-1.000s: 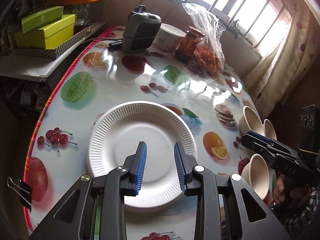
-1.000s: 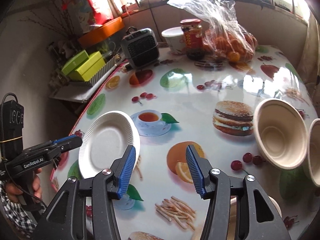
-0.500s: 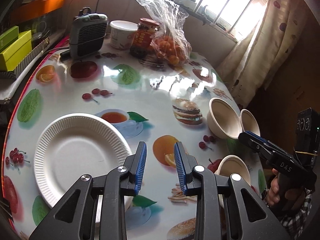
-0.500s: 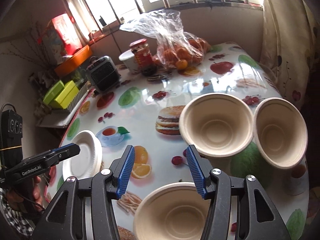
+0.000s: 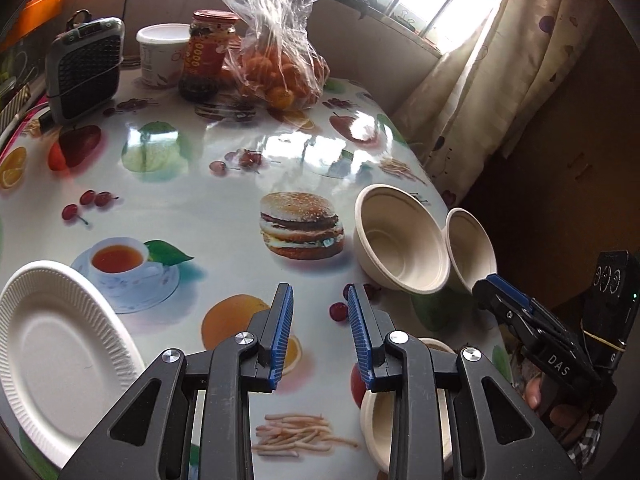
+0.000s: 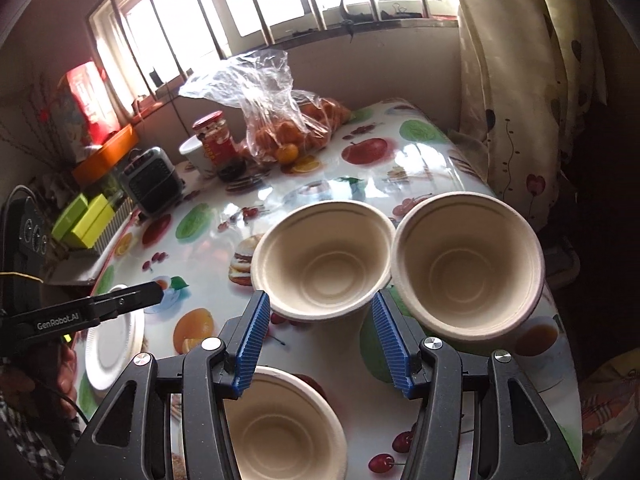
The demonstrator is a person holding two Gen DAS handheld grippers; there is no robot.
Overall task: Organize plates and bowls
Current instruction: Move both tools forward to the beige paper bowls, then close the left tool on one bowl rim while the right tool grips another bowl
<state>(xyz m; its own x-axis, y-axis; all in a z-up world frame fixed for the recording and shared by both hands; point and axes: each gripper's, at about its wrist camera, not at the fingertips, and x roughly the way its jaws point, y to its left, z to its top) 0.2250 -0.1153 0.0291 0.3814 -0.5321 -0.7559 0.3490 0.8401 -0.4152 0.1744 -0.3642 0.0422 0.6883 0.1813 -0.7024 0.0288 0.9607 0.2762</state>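
A white paper plate (image 5: 52, 360) lies at the table's near left. Three beige bowls stand at the right end. In the right wrist view there is a left one (image 6: 324, 256), a right one (image 6: 468, 264) touching it, and a near one (image 6: 280, 432) under the fingers. My right gripper (image 6: 320, 300) is open, hovering with its tips just short of the left bowl's near rim, pads touching nothing. My left gripper (image 5: 319, 300) is open by a narrow gap and empty, above the printed orange. From there two bowls (image 5: 400, 248) sit ahead to the right, with the right gripper (image 5: 486, 286) beside them.
At the far end stand a plastic bag of oranges (image 5: 276, 64), a red-lidded jar (image 5: 206, 52), a white tub (image 5: 160, 54) and a small grey heater (image 5: 82, 68). Green boxes (image 6: 82, 220) lie off the left side. A curtain (image 6: 516, 100) hangs past the table's right edge.
Both grippers have swept to the right along the table, away from the plate and toward the bowls. The plate slid to the left edge of the left view. Neither jaw gap changed.
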